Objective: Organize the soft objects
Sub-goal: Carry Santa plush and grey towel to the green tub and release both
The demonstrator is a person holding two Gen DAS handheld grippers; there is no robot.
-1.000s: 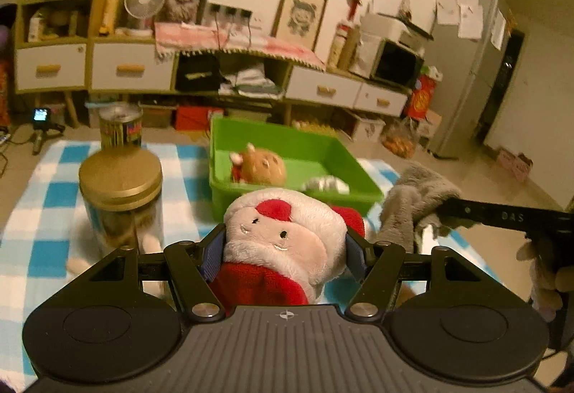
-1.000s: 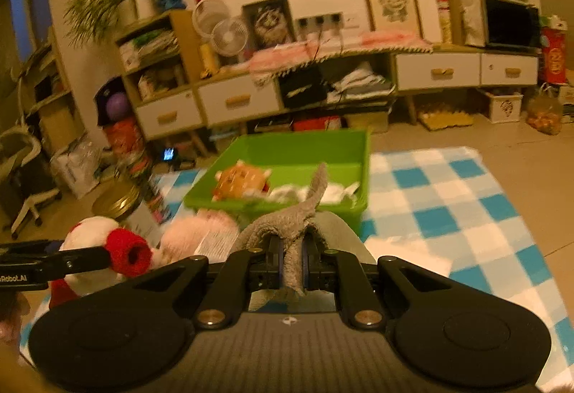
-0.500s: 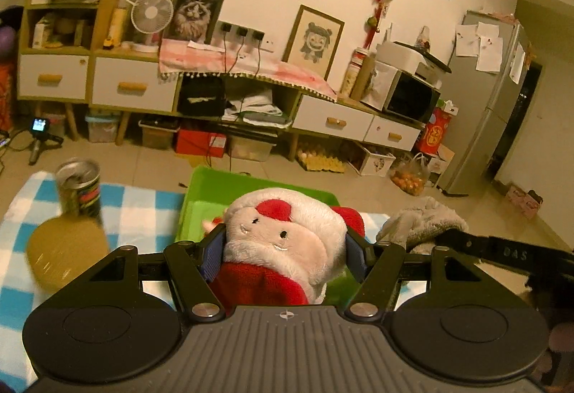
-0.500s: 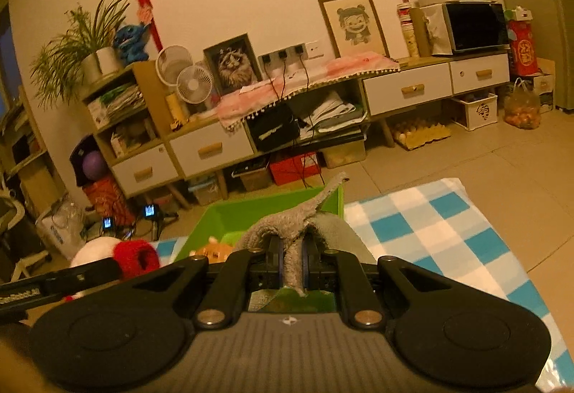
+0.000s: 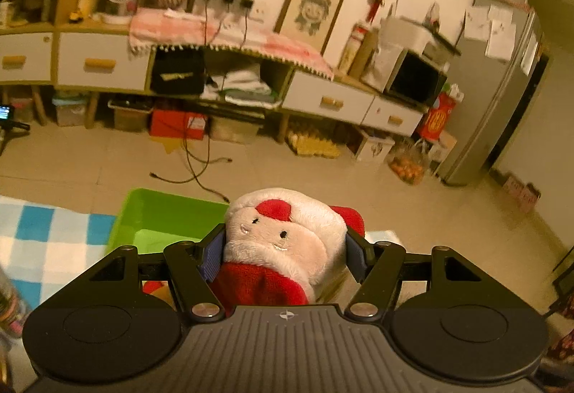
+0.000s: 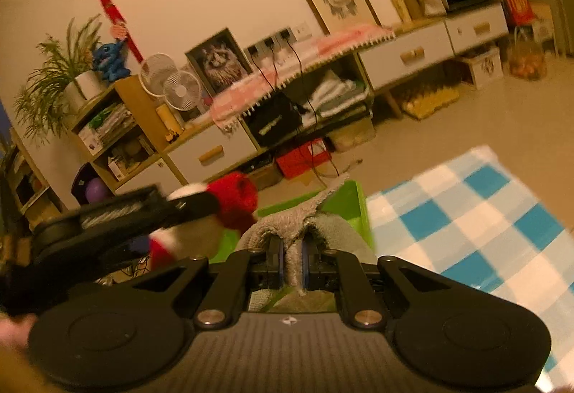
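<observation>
My left gripper (image 5: 283,255) is shut on a red and white Santa plush (image 5: 283,242) and holds it in the air over the green bin (image 5: 158,217). My right gripper (image 6: 291,262) is shut on a grey fuzzy cloth (image 6: 305,224), also raised above the green bin (image 6: 353,203). In the right wrist view the left gripper (image 6: 118,217) with the Santa plush (image 6: 235,201) is blurred at the left, close beside the cloth. The bin's inside is mostly hidden by both held objects.
A blue and white checked cloth covers the table (image 6: 477,213) and shows at the left in the left wrist view (image 5: 39,238). A tin can's edge (image 5: 10,299) is at the far left. Cabinets, fans and a fridge stand across the room.
Both grippers have risen and moved forward over the green bin with their loads. The jar and can have slid out of the left view. The left gripper has come nearer to the right one.
</observation>
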